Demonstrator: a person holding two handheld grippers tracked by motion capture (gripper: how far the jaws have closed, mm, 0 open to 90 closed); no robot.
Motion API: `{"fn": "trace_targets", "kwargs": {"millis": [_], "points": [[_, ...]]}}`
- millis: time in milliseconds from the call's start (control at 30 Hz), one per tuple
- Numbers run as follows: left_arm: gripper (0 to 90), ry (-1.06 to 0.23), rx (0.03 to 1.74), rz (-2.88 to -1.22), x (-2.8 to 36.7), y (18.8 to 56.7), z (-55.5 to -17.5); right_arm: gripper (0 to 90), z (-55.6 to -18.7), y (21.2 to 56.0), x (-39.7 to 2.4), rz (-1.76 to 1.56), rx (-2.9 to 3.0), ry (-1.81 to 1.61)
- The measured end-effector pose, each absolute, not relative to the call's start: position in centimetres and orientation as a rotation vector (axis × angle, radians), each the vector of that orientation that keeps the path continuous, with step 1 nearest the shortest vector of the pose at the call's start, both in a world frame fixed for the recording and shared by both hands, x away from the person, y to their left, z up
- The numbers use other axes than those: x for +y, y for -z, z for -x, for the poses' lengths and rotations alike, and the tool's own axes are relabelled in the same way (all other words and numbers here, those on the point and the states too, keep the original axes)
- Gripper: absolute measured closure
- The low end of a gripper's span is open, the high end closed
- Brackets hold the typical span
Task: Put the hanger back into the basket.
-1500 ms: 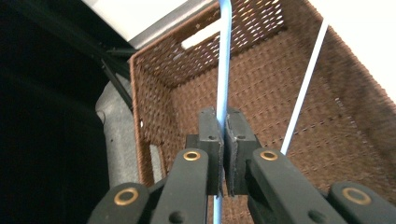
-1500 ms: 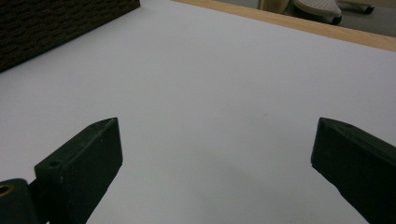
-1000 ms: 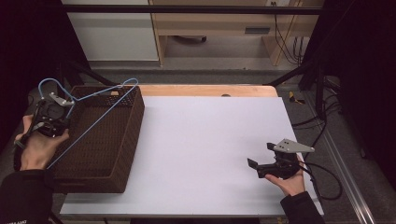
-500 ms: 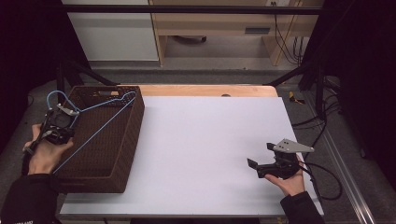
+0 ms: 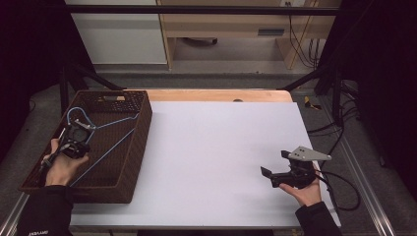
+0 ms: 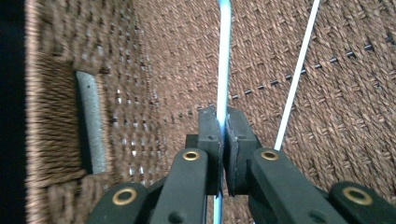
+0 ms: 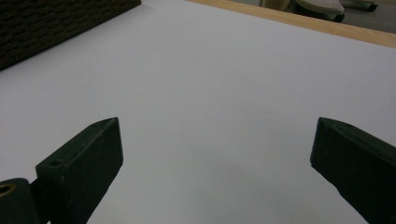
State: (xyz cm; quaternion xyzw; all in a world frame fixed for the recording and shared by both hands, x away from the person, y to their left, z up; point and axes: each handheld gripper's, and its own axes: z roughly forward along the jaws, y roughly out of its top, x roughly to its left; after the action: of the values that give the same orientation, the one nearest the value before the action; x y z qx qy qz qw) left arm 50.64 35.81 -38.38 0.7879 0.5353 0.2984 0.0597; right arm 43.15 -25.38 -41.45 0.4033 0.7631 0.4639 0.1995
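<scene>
Left gripper pinches blue wire hanger low inside wicker basket at bench's left edge, likely to set it down; right gripper idles spread near bench's right edge.

One blue wire hanger and one brown woven basket are counted at the frame's left; two grippers, left and right, are counted.

The right gripper held its two black jaws wide apart above a bare white tabletop, with a dark brown woven basket at the far corner.
</scene>
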Motion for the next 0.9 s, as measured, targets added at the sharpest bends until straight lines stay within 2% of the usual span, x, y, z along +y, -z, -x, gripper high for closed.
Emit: {"fn": "trace_targets", "kwargs": {"millis": [133,200,333,467,633,900], "points": [[85.7,-0.871,1.621,-2.383,35.8,38.8,-50.6,3.1,-43.1,41.4,-25.4,-1.132,2.130,-1.302],[79.0,-0.864,1.616,-2.352,35.8,38.6,-50.4,3.1,-43.1,41.3,-25.5,-1.124,2.130,-1.303],[73.7,-0.854,1.568,-2.283,35.8,37.4,-49.2,3.0,-43.1,41.3,-25.4,-1.128,2.126,-1.311],[63.7,-0.848,1.496,-2.191,35.3,36.0,-47.9,3.0,-43.1,41.2,-25.6,-1.125,2.118,-1.320],[48.3,-0.847,1.380,-2.056,34.3,34.6,-46.2,3.0,-43.0,41.1,-25.7,-1.120,2.106,-1.330],[33.4,-0.767,1.187,-1.908,32.5,33.8,-43.8,2.9,-43.0,41.1,-25.8,-1.121,2.095,-1.343]]}}
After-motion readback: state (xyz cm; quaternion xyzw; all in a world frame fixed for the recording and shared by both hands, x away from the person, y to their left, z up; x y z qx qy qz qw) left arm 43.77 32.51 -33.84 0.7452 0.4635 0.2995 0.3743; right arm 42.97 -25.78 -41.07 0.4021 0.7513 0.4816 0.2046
